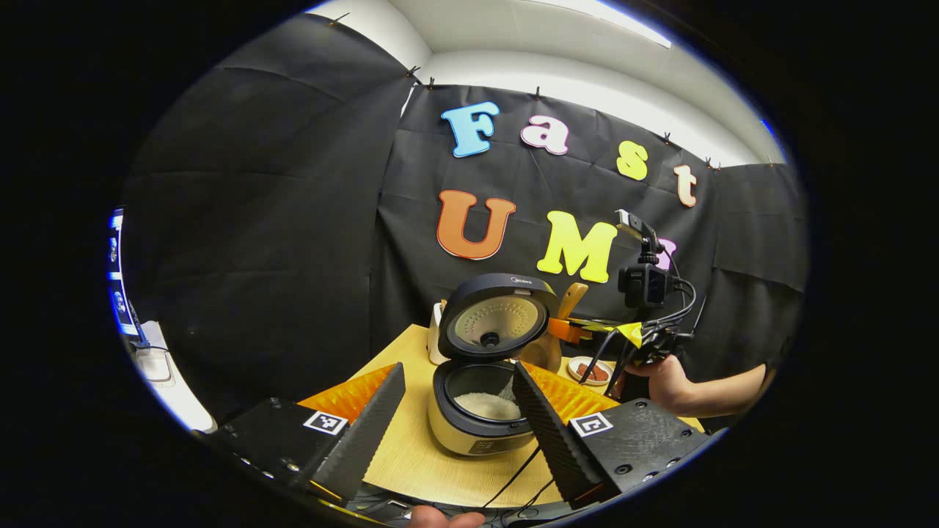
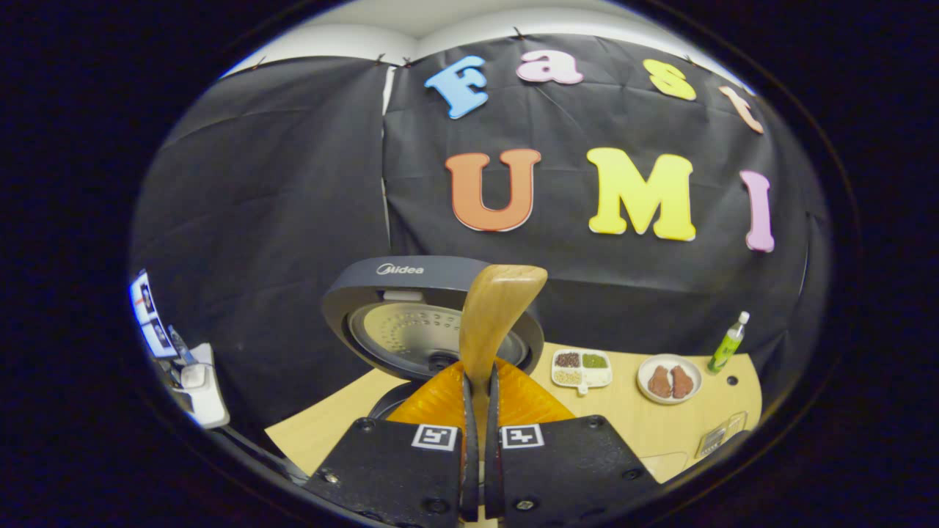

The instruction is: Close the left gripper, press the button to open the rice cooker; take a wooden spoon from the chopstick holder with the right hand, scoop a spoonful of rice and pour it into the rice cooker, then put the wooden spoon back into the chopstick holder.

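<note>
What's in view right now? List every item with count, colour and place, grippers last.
rice cooker: 1, cream body, dark lid raised, table centre
rice: white, inside the cooker's pot
wooden spoon: 1, light brown, between right gripper's fingers
divided dish: 1, white, grains in compartments, right of cooker
plate: 1, white, two brown pieces, right of dish
bottle: 1, green, white cap, far right
table: 1, light wood
left gripper: open, facing cooker
right gripper: shut on spoon
hand: holds right gripper

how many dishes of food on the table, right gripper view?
2: a divided tray of grains right of the rice cooker, and a round plate with two brown pieces farther right. More may sit hidden behind the right gripper.
</note>
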`<action>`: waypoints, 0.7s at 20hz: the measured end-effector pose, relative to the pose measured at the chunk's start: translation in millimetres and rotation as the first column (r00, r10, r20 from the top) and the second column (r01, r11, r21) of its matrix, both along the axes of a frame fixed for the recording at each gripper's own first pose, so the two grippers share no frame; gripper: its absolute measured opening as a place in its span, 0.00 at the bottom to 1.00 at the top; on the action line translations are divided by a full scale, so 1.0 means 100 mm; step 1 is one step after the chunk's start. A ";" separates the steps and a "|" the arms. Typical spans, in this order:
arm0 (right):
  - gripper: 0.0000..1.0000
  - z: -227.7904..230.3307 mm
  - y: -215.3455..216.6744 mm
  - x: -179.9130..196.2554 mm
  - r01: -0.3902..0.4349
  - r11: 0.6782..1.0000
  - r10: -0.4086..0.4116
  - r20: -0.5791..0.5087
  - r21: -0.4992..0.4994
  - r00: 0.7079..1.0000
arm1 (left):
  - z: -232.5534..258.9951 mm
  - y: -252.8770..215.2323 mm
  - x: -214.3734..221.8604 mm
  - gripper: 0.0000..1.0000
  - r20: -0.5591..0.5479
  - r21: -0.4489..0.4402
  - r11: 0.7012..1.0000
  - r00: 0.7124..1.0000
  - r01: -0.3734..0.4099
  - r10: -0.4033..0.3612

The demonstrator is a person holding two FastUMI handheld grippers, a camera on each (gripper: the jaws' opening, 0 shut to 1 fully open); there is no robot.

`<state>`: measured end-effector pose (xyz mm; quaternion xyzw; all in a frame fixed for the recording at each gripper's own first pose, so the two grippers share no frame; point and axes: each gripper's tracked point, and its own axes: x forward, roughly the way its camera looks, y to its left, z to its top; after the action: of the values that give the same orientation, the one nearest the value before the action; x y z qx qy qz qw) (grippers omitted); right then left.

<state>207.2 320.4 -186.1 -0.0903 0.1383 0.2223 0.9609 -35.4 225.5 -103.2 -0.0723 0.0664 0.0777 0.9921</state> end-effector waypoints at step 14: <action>0.08 0.24 0.16 -0.30 -0.100 0.987 0.123 0.184 -0.128 0.975 | 0.08 -0.06 -0.10 0.95 -0.004 -0.012 1.000 1.000 -0.019 0.019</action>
<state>177.6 336.6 -162.5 -0.1754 0.0529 0.2577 0.9487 -45.5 219.7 -94.7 -0.0785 0.0679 0.0867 0.9908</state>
